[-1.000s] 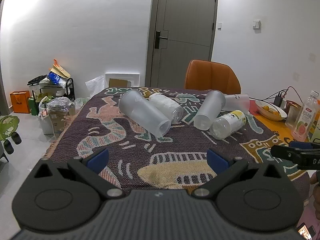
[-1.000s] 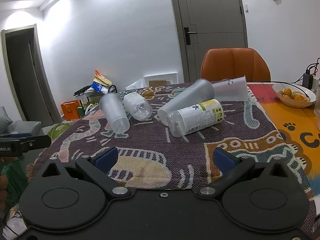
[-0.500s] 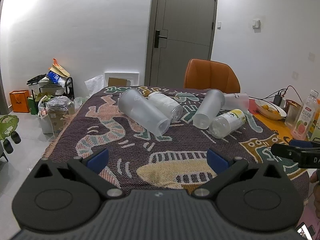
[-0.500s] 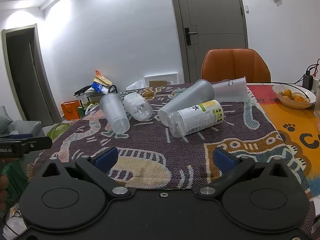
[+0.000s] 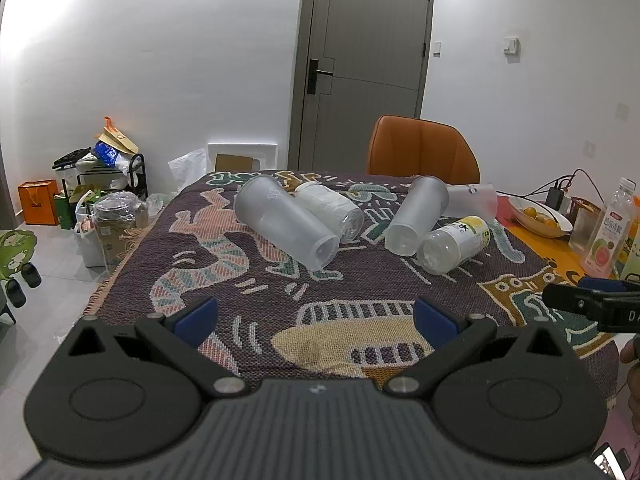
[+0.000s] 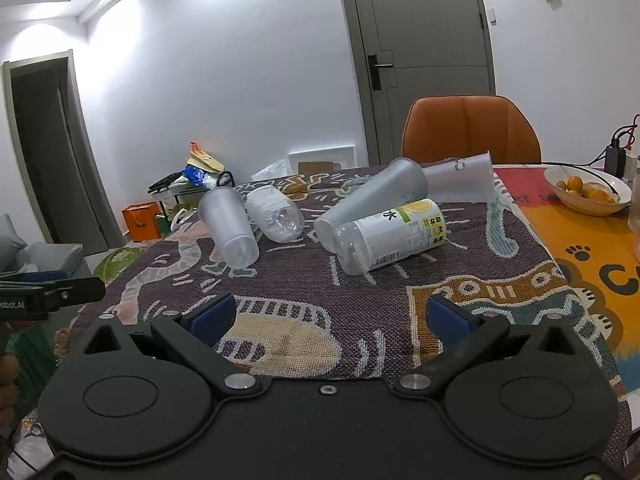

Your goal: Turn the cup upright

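Observation:
Several frosted plastic cups and bottles lie on their sides on the patterned tablecloth. A frosted cup (image 5: 284,222) (image 6: 230,226) lies on the left beside a clear ribbed bottle (image 5: 330,210) (image 6: 276,216). A second frosted cup (image 5: 416,216) (image 6: 372,200) leans by a yellow-labelled bottle (image 5: 456,242) (image 6: 392,234); a third cup (image 5: 472,200) (image 6: 460,182) lies behind. My left gripper (image 5: 316,316) is open and empty over the table's near edge. My right gripper (image 6: 330,316) is open and empty, also short of the cups.
An orange chair (image 5: 422,152) stands at the table's far side. A bowl of oranges (image 6: 586,190), a drink bottle (image 5: 610,232) and cables sit on the right. Boxes and bags (image 5: 100,188) crowd the floor on the left.
Both grippers have shifted very slightly; the cups and bottles have not moved.

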{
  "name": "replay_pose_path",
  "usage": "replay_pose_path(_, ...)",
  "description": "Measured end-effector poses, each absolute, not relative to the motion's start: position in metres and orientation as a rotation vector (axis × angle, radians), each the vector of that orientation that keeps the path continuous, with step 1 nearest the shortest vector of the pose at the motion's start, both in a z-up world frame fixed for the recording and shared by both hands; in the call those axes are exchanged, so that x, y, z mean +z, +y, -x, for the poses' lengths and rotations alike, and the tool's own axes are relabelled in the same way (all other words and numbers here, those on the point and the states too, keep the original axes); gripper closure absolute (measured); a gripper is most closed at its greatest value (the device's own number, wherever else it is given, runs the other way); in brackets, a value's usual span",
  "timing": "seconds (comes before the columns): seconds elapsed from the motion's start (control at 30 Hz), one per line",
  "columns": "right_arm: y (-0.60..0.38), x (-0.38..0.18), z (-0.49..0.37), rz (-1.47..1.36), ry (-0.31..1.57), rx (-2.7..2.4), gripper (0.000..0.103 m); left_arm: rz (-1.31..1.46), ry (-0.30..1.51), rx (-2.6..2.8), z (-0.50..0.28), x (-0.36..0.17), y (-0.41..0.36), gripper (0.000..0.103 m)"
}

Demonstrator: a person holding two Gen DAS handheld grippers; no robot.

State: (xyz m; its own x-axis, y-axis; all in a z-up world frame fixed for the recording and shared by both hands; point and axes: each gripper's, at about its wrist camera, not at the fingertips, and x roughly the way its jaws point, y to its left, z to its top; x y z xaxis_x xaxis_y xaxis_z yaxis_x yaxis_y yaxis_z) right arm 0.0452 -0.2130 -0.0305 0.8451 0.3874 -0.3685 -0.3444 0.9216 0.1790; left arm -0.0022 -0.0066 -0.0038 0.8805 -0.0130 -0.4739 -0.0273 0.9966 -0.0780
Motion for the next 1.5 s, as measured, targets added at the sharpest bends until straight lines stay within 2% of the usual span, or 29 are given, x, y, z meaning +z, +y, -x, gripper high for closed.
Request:
replay_pose_path(1.07,-0.222,-0.019,-0.038,-0.119,0.367,0.387,0.0,0.082,0.441,-0.051,0.004,0.013,-0.017,0.0)
replay_pose_path(1.5,-0.254,-0.055,-0.065,-0.191,0.402,0.298,0.0,0.0,0.424,-0.159,-0.045,0.005,-0.056,0.0)
